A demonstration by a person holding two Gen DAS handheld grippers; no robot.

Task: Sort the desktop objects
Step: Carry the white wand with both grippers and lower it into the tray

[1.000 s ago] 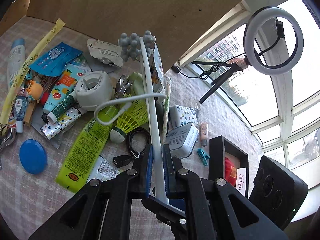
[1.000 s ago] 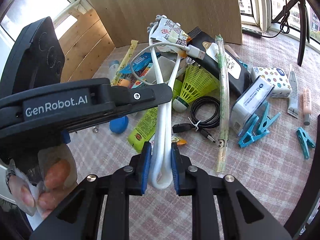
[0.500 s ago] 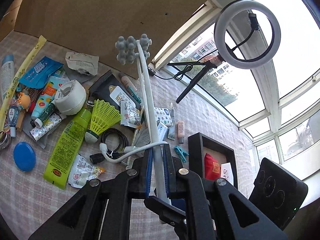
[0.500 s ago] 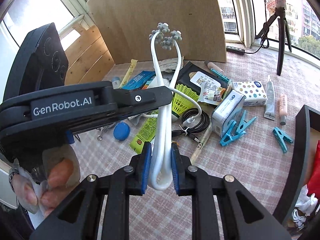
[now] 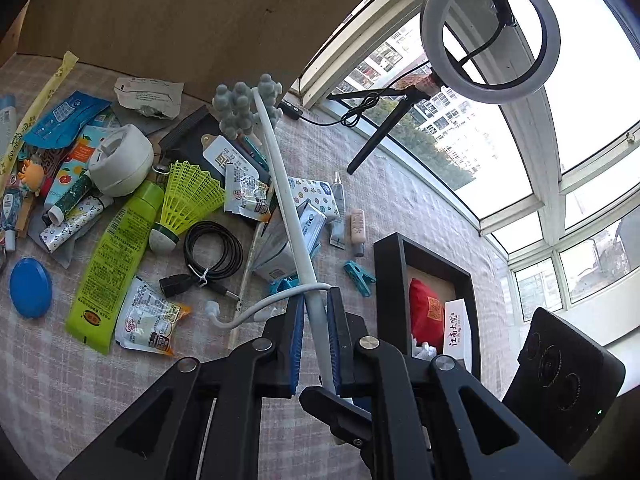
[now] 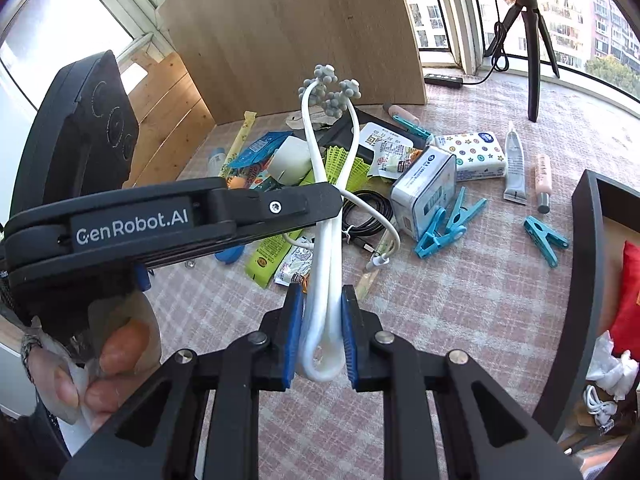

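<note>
White plastic massager [image 6: 326, 240], knobbed grey heads up, is pinched by both claws above the worktop [image 6: 460, 292]: right claw [image 6: 322, 336] at its looped base, left claw [image 5: 316, 328] higher. Its long axis points away; the black box [image 6: 580, 280] lies rightward, nearer the right claw.

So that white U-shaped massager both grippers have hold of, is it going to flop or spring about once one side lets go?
Probably springy rather than floppy: the white massager holds its forked shape unsupported up to the grey knobbed heads. The right gripper pinches both arms together, so they may spring apart on release. A thin white cable is draped over it and could drag along.
</note>
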